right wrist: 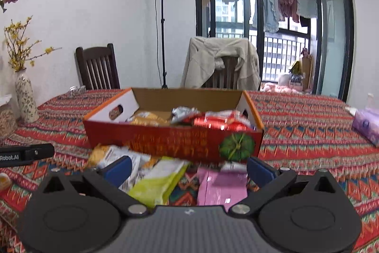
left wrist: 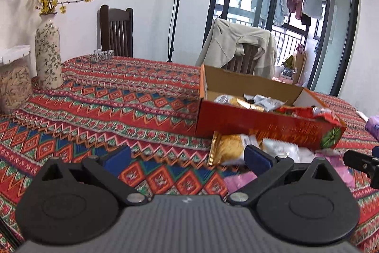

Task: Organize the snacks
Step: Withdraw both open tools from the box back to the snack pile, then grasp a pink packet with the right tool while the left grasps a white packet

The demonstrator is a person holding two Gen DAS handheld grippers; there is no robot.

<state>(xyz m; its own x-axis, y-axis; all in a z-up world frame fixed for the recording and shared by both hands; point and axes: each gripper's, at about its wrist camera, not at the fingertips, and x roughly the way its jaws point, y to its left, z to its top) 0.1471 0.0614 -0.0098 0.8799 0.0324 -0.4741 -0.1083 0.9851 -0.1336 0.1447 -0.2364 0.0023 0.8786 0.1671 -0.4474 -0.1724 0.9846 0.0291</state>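
Note:
A red cardboard box (right wrist: 170,141) with several snack packets inside stands on the patterned tablecloth; in the left wrist view the box (left wrist: 260,127) lies ahead to the right. Loose packets lie in front of it: a yellow-and-white packet (left wrist: 231,149), a green packet (right wrist: 158,181) and a pink packet (right wrist: 221,186). My right gripper (right wrist: 188,168) is open above the green and pink packets, holding nothing. My left gripper (left wrist: 187,158) is open over bare cloth, its right finger beside the yellow-and-white packet. The right gripper's tip (left wrist: 362,161) shows at the left wrist view's right edge.
A floral vase (left wrist: 48,55) with yellow blossoms and a lidded jar (left wrist: 14,82) stand at the table's left edge. Two chairs stand behind the table, one draped with a beige jacket (right wrist: 220,63). A purple tissue pack (right wrist: 366,126) lies at the right. A lamp stand (right wrist: 163,23) rises behind.

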